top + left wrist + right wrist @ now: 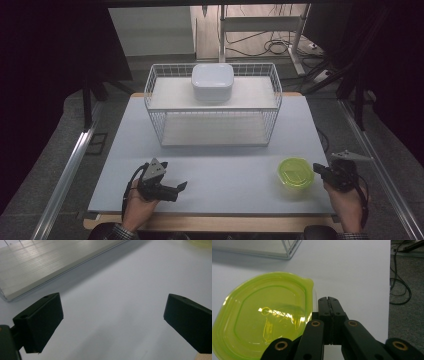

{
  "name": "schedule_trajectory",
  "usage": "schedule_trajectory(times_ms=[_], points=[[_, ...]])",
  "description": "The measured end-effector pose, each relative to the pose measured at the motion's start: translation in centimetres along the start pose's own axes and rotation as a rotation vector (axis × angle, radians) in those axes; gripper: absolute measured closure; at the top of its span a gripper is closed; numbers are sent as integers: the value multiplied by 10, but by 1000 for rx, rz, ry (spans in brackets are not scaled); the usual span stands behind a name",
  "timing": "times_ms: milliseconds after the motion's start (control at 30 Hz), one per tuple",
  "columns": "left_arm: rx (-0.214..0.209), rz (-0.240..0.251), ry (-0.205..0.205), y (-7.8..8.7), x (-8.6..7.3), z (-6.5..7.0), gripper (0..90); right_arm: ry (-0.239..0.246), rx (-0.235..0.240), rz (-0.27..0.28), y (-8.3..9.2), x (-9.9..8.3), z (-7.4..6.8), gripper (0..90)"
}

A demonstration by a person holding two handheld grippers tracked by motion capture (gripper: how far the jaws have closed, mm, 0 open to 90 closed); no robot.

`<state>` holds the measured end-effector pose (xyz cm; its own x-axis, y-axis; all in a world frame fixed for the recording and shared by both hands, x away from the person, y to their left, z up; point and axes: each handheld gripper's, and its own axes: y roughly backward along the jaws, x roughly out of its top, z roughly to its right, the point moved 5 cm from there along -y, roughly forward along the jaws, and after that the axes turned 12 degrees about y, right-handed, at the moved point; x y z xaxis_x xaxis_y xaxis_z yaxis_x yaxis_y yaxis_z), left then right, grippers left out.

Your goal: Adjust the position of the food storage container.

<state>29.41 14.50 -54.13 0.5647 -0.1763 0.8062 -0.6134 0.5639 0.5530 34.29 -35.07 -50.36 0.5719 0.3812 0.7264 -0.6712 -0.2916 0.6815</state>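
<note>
Green-lidded container sits near the front right corner of a pale table. Behind it stands a white wire rack with a white lidded box on its top shelf, well apart. Right gripper rests just beside the container's rim, jaws clenched on nothing, probably to nudge it. Left gripper waits released over bare table.

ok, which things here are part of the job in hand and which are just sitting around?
In play:
- yellow-green lidded container, at the table's right front
- right gripper, jaws shut beside the container's rim, nothing visibly between them

Just there:
- white wire rack
- white lidded box on the rack's top shelf
- left gripper, open over bare table
</note>
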Motion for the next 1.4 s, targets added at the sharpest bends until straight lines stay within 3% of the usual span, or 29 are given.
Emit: schedule_trajectory(times_ms=[433, 1000, 1400], points=[[0, -9, -7, -2, -1, 1, 23, 0, 48, -33, -5, -4, -16, 893], [-6, -14, -16, -4, 0, 4, 23, 29, 168, -44, -9, 0, -60, 884], [-7, -19, -25, -4, -1, 6, 25, 15, 216, -115, -9, -20, -63, 890]])
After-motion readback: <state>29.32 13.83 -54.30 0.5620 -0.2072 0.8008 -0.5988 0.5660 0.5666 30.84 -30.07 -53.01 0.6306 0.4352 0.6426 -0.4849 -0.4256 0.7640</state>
